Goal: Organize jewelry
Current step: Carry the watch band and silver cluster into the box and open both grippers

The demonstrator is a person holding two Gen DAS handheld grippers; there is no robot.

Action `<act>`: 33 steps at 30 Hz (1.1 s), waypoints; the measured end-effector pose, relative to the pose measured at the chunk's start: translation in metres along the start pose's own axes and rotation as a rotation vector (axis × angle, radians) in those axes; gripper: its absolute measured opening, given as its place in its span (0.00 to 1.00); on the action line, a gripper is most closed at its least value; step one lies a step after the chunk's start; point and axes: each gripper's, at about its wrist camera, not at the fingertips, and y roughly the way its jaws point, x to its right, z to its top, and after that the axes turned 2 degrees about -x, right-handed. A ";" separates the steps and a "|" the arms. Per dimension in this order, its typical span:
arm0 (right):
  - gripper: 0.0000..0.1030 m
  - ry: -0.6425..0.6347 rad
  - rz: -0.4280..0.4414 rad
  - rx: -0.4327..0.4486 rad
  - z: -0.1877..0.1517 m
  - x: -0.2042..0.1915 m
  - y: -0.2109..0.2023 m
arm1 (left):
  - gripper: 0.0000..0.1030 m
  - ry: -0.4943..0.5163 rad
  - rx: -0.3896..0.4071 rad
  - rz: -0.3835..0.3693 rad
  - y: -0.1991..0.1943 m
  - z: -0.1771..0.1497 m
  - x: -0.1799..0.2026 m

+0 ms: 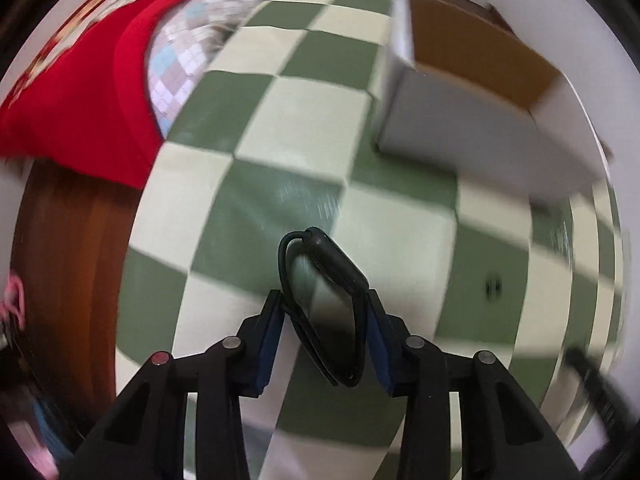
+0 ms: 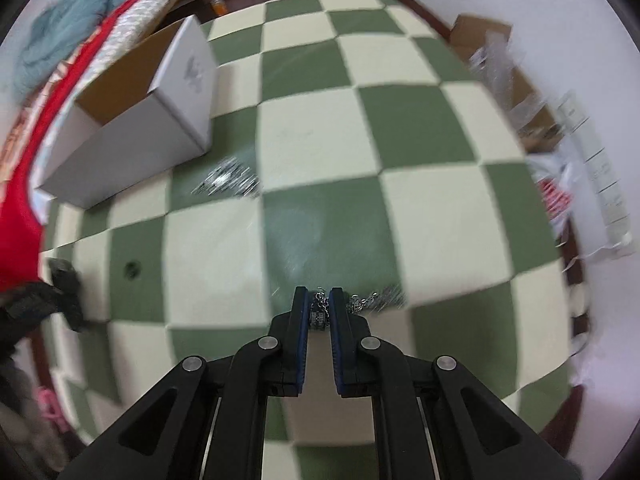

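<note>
Sunglasses (image 1: pixel 334 320) sit clamped in the left tongs (image 1: pixel 325 312), near the white box (image 1: pixel 460 128); a silver chain (image 2: pixel 320 312) is pinched in the narrow right tongs (image 2: pixel 319 304) above the checkered mat (image 2: pixel 320 120).

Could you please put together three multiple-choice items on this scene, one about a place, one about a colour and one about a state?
1. Where does the white box stand?
A. on the checkered mat
B. on the bed
C. on a shelf

2. What colours are the mat's squares?
A. blue and grey
B. green and cream
C. black and red

3. What is the right hand-held gripper doing?
A. standing wide open
B. shut on a silver chain
C. shut on a sock

Answers: 1 A, its base rests on the squares. 2 B, the checks alternate green and cream. 3 B, the chain sits pinched between its pads.
</note>
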 end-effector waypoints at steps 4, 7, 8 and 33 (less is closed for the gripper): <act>0.10 0.063 0.141 -0.069 -0.022 0.009 -0.002 | 0.35 0.079 -0.016 -0.022 -0.009 -0.036 0.011; 0.10 0.145 0.260 -0.117 -0.034 0.022 -0.002 | 0.35 0.090 -0.038 -0.061 -0.014 -0.051 0.016; 0.10 0.183 0.301 -0.127 -0.038 0.028 -0.003 | 0.34 0.091 -0.040 -0.075 -0.017 -0.055 0.017; 0.10 0.131 0.349 0.155 0.021 0.027 -0.134 | 0.33 0.139 0.144 -0.208 -0.106 0.007 0.007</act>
